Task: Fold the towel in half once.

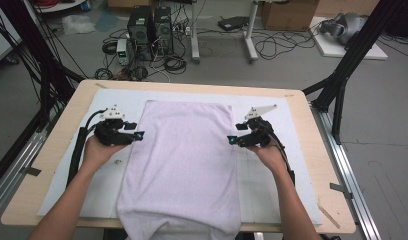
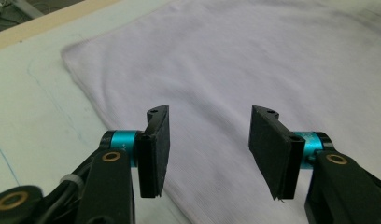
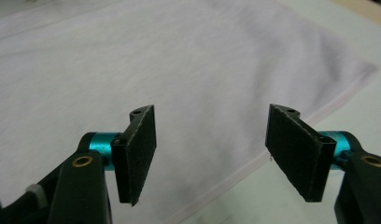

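Note:
A pale lilac towel [image 1: 184,160] lies flat down the middle of the table, its near end hanging over the front edge. My left gripper [image 1: 140,135] hovers at the towel's left edge, its tip pointing inward. In the left gripper view the towel [image 2: 235,65] spreads out beyond the open left gripper [image 2: 208,149], with nothing between the pads. My right gripper [image 1: 230,140] hovers at the towel's right edge, mirroring the left. In the right gripper view the right gripper [image 3: 221,156] stands open above the hemmed edge of the towel [image 3: 146,70], gripping nothing.
A white mat [image 1: 287,165] covers the wooden table [image 1: 317,145] under the towel. Black frame posts [image 1: 342,75] stand at the table's right and left sides. Computers and cables [image 1: 147,35] lie on the floor beyond the far edge.

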A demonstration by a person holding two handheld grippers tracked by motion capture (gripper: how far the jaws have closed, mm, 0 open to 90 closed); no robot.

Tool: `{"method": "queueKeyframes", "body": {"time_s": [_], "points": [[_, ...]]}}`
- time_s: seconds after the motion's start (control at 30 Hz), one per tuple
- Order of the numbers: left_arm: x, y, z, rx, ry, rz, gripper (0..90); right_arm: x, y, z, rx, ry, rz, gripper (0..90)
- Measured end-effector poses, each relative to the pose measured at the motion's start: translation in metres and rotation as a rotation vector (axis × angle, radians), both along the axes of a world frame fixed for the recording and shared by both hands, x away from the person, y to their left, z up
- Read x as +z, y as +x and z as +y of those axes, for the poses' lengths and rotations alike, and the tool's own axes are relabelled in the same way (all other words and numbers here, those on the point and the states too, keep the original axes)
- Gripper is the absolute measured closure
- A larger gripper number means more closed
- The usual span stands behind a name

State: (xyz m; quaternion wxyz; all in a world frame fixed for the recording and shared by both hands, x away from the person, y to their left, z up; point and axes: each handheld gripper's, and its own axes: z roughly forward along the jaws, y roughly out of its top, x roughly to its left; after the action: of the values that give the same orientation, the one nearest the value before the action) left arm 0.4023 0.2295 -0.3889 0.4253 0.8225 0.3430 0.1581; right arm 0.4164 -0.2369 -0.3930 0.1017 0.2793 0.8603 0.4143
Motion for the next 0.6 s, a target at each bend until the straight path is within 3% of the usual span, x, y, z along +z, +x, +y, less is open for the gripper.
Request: {"method": "queueKeyframes", "body": {"time_s": [0.17, 0.23, 0.37, 0.5, 0.6], "points": [[0.002, 0.034, -0.003, 0.035, 0.031, 0.018, 53.3, 0.008, 0.030, 0.006, -0.033, -0.007, -0.027, 39.0], [-0.005, 0.040, -0.005, 0.060, 0.051, 0.012, 56.9, 0.002, 0.039, 0.007, -0.053, -0.012, -0.011, 40.7], [-0.023, 0.049, -0.010, 0.070, 0.077, 0.057, 58.8, -0.017, 0.050, 0.007, -0.090, -0.023, 0.035, 43.4], [-0.036, 0.058, -0.012, 0.111, 0.035, 0.087, 58.7, -0.032, 0.057, 0.009, -0.119, -0.039, 0.061, 44.6], [-0.043, 0.063, -0.012, 0.149, 0.045, 0.098, 57.9, -0.039, 0.059, 0.013, -0.130, -0.087, 0.055, 46.4]]}}
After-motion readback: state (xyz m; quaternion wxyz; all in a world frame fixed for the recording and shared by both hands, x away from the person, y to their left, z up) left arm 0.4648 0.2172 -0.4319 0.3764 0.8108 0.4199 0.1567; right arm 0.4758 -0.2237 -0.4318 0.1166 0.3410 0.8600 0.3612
